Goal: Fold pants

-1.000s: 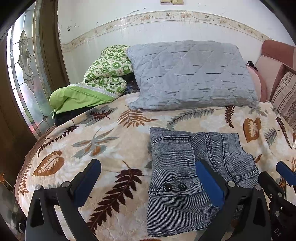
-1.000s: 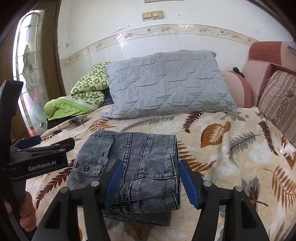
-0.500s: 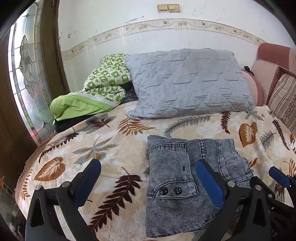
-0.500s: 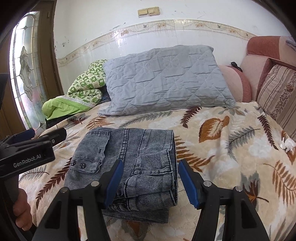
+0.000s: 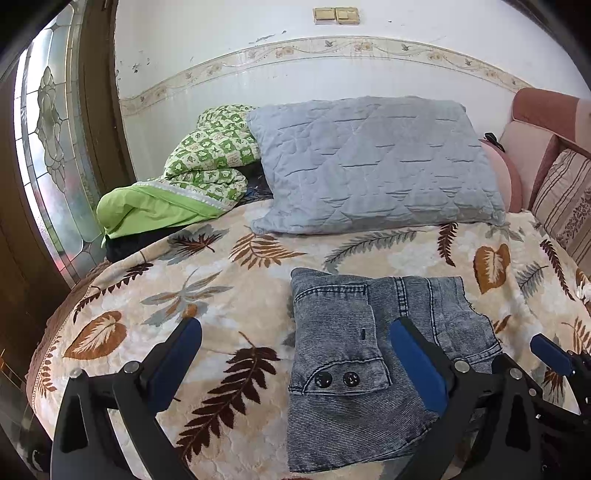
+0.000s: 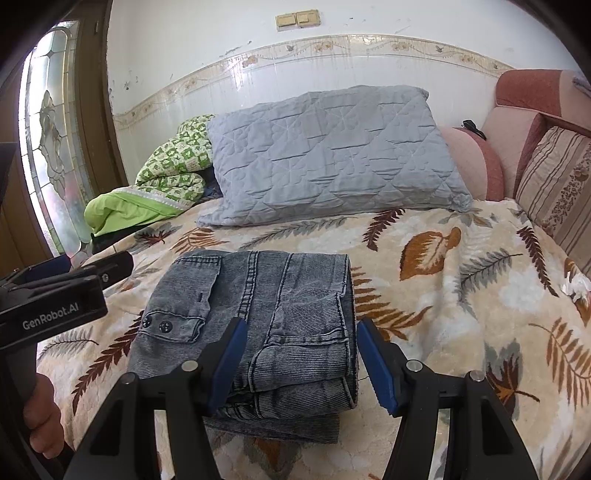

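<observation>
Since a second ago both views have tipped slightly upward, showing more of the wall with its light switches (image 5: 336, 14), while the folded grey denim pants (image 6: 258, 325) lie unmoved on the leaf-patterned bed blanket (image 5: 207, 280), in front of the grey quilted pillow (image 5: 373, 166). Left claw (image 5: 295, 365) hangs wide open with nothing between its blue pads, its right finger over the pants and its left over bare blanket. Right claw (image 6: 299, 360) also stands open over the near right edge of the folded stack, gripping nothing, pads clear of the cloth.
</observation>
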`<state>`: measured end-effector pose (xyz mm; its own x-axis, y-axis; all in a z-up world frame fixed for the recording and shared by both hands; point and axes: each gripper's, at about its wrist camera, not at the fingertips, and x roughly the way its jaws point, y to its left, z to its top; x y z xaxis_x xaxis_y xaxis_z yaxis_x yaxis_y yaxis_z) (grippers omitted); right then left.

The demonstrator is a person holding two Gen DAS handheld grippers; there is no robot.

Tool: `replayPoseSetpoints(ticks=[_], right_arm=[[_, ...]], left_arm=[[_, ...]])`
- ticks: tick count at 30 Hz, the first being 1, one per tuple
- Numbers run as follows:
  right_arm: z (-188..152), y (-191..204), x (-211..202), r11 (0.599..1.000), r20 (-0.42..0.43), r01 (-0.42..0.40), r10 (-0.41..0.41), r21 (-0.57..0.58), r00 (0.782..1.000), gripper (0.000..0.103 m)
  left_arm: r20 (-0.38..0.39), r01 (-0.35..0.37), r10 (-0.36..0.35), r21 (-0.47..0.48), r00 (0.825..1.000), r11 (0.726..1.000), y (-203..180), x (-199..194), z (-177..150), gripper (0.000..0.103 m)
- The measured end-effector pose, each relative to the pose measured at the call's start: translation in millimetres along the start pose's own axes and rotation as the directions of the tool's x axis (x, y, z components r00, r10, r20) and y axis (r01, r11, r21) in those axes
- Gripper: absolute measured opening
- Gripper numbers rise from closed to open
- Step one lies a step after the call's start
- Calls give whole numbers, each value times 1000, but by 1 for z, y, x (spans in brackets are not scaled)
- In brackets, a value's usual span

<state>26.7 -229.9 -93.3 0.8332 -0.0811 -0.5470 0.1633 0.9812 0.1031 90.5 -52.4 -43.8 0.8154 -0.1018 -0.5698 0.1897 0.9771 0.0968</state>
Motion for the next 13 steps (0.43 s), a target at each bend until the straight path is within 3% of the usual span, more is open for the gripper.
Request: replayPoseSetpoints(ticks=[7, 13], right_arm=[[0, 1, 1, 1000, -4, 0, 0, 0, 1000, 65], [0, -2, 3, 1000, -10, 4, -4, 11, 1000, 65]], left_arm=[[25, 85, -84, -28, 996, 996, 2, -5, 0, 102], [16, 80, -80, -41, 997, 996, 4, -1, 0, 102]])
